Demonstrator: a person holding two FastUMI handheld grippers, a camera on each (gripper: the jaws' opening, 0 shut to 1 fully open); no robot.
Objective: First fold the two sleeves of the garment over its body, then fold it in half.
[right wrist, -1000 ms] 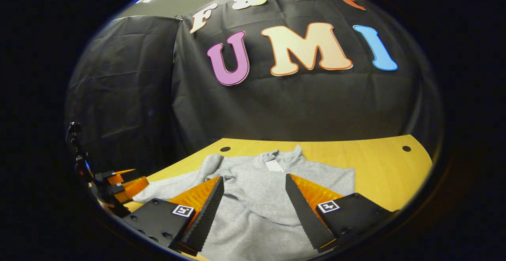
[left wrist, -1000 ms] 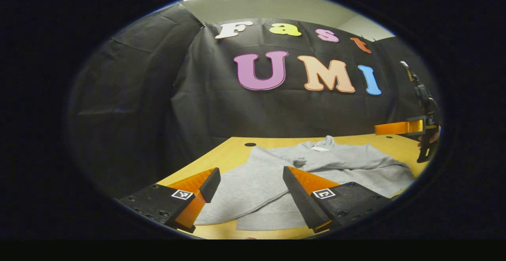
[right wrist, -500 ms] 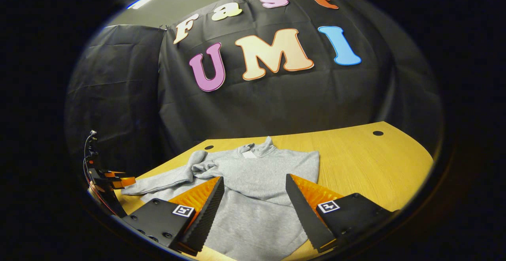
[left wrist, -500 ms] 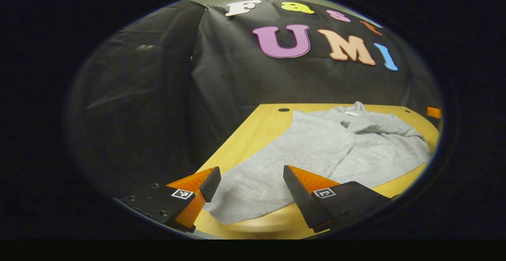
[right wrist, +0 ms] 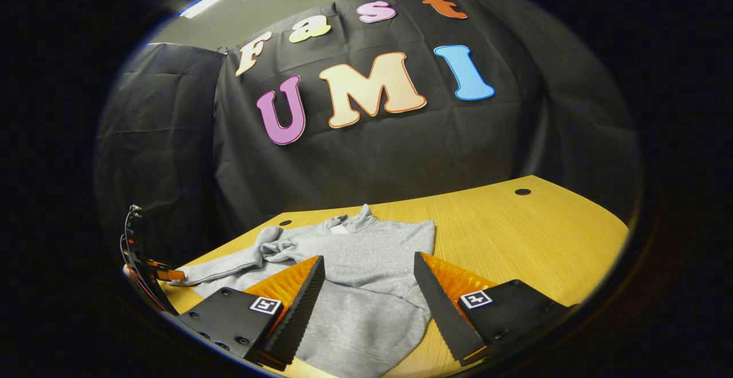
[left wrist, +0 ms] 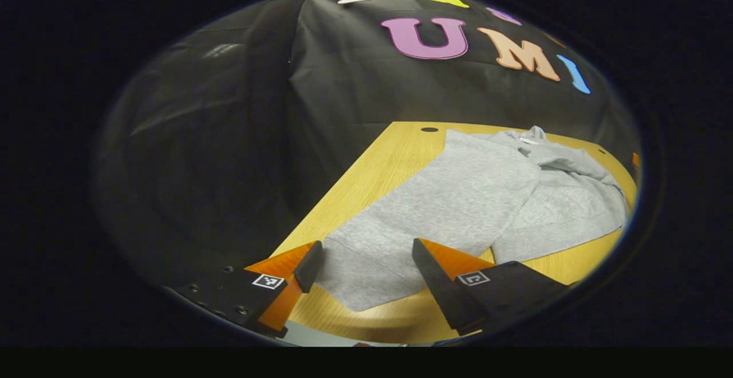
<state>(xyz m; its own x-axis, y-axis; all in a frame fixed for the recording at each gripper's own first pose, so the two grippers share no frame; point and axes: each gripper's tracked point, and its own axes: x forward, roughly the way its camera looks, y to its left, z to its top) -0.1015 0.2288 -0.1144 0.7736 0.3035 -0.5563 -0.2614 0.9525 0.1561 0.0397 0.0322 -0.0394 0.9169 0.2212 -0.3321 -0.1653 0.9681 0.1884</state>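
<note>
A grey sweatshirt [left wrist: 550, 206] lies flat on a wooden table [left wrist: 366, 177], collar at the far side. In the left gripper view one sleeve [left wrist: 435, 206] stretches toward me, and its cuff lies on the table between the spread fingers of my left gripper [left wrist: 366, 266], which is open and not pressing the cloth. In the right gripper view the sweatshirt [right wrist: 366, 252] lies ahead with a folded layer across its body. My right gripper [right wrist: 369, 286] hovers open above its near part. The left gripper [right wrist: 163, 275] shows far left, by the end of the stretched sleeve [right wrist: 229, 263].
Bare table [right wrist: 515, 235] spreads to the right of the garment, with a small round hole [right wrist: 522, 191] near the far edge. Another hole [left wrist: 429, 129] sits beyond the shoulder. Black cloth walls close the back and left sides. The table's near edge runs just under the left gripper.
My left gripper has moved left and down toward the sleeve's cuff, which now lies between its fingers. The right gripper has drawn back and swung right, so the garment sits farther left in its view.
</note>
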